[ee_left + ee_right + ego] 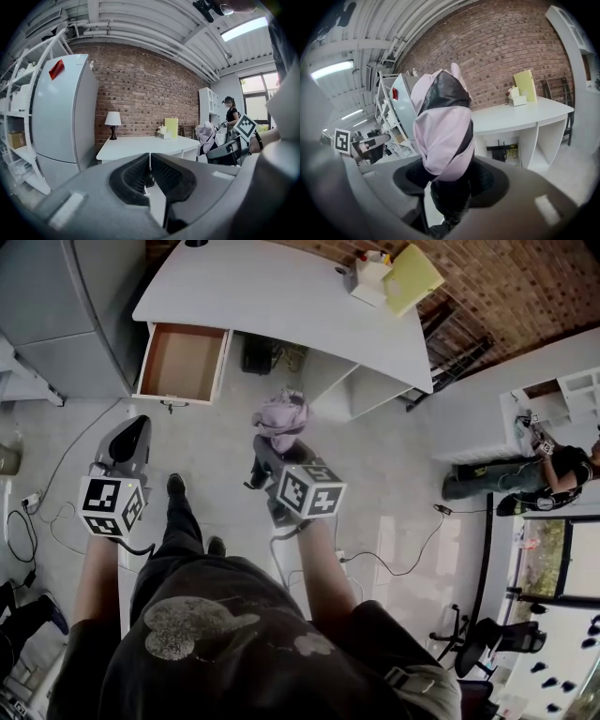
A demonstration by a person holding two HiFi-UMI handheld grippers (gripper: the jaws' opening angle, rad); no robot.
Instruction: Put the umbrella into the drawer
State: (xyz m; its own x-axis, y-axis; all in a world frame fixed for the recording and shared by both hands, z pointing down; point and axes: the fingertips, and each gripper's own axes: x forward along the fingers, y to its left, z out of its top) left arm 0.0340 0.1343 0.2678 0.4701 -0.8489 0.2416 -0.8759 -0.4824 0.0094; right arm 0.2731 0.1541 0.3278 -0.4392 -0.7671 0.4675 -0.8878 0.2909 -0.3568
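Note:
A folded pink-and-black umbrella (440,126) stands upright between the jaws of my right gripper (450,180), which is shut on its dark lower part. The head view shows the umbrella (281,414) held over the floor, in front of the white desk (281,296). The desk's drawer (183,360) is pulled out at the left, and its brown inside shows nothing in it. My left gripper (131,437) hovers below the drawer; its jaws (149,171) are shut with nothing between them. The umbrella (206,133) also appears at the right of the left gripper view.
A grey refrigerator (63,112) stands left of the desk. On the desk are a lamp (112,123), a yellow folder (412,277) and a small white box (368,279). Cables (403,559) lie on the floor. A person (553,470) is at the far right.

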